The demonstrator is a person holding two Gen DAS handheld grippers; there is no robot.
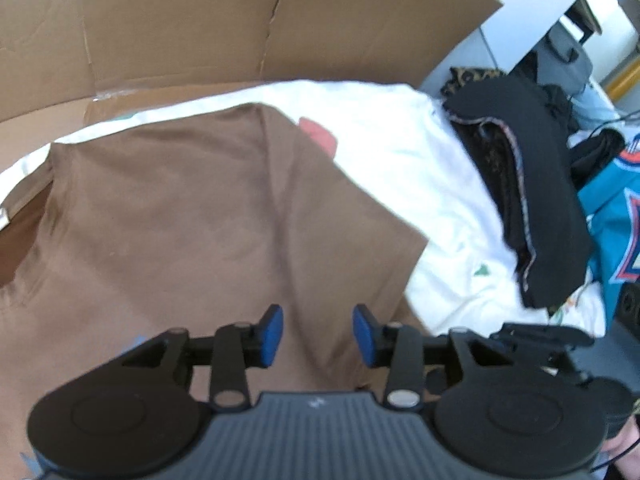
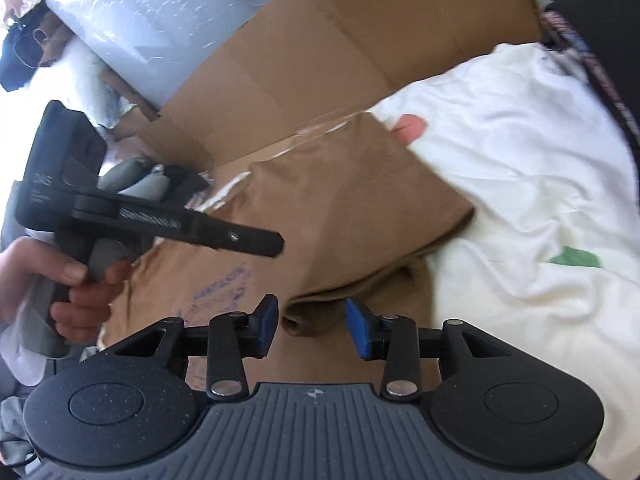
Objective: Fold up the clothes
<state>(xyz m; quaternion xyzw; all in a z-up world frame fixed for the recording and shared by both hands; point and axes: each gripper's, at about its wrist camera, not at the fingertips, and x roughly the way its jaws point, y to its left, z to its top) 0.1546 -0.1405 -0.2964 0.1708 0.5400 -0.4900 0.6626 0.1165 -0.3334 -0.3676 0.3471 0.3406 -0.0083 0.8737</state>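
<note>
Mid-fold on the brown garment [image 1: 208,216]: lying folded over on cardboard [image 1: 180,20] and white cloth [image 1: 400,152], spread just ahead of and below the left gripper [image 1: 318,334], folded corner directly in front of the right gripper [image 2: 312,326]. Both sets of jaws parted about halfway, nothing between the blue pads [image 2: 266,322], no hold on anything. Next, probably: pinching a fresh edge for another fold, closing on one layer bundle only, clear of the dark clothes pile [image 1: 532,200] off to the left gripper's right.

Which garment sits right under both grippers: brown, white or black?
The brown garment, folded on the cardboard. The white fabric lies beside it; the black pile sits farther off. Both the left gripper and right gripper are open, holding nothing.
</note>
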